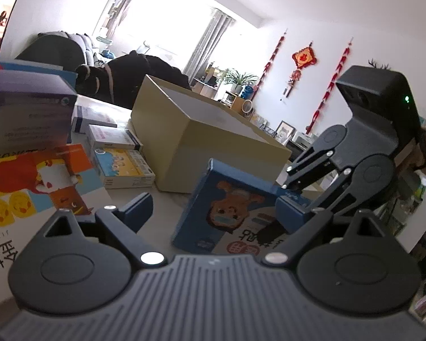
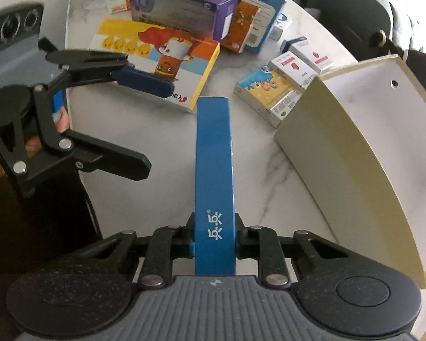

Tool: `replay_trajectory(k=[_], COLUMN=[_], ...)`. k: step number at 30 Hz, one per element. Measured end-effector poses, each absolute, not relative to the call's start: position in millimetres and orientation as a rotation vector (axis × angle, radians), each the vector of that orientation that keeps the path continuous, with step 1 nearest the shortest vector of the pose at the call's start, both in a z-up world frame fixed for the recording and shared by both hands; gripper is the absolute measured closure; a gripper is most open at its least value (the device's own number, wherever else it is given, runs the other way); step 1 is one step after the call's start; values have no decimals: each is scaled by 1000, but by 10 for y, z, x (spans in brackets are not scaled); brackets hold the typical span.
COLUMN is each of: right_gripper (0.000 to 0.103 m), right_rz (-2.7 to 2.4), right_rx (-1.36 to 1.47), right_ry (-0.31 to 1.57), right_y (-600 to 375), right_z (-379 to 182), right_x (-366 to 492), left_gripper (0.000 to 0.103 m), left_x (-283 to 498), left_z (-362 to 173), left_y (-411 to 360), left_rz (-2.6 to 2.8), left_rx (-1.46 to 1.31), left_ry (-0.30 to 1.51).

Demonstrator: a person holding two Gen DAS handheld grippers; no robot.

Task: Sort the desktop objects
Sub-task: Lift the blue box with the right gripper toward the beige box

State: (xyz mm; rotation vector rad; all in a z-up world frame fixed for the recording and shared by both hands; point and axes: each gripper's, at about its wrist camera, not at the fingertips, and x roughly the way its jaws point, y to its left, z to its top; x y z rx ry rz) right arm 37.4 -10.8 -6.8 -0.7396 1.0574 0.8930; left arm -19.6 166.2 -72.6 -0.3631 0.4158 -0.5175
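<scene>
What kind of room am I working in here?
Most likely a home living room: a sofa by a bright curtained window, red knot decorations on the wall, and a marble-patterned table strewn with small boxes.

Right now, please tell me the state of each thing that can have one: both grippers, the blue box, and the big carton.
right gripper: shut on the blue box.
blue box: standing on edge on the table, clamped by its narrow sides.
left gripper: open, holding nothing.
cardboard carton: open at the top, inside looks empty as far as visible.
</scene>
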Motion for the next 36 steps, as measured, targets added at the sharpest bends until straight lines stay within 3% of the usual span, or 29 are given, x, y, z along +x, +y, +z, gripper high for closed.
replay_trajectory(k=[15, 36], right_gripper=[78, 78], right_rz=[782, 743], right_rx=[-440, -166], right_ry=[1123, 1078], right_y=[-433, -711], right_z=[574, 1255], right_x=[902, 1413], left_gripper=[7, 7], left_x=[-156, -116], left_z=[-710, -758], left_y=[1616, 1597], left_rz=[-523, -527], left_rx=[-388, -403], left_ry=[424, 454])
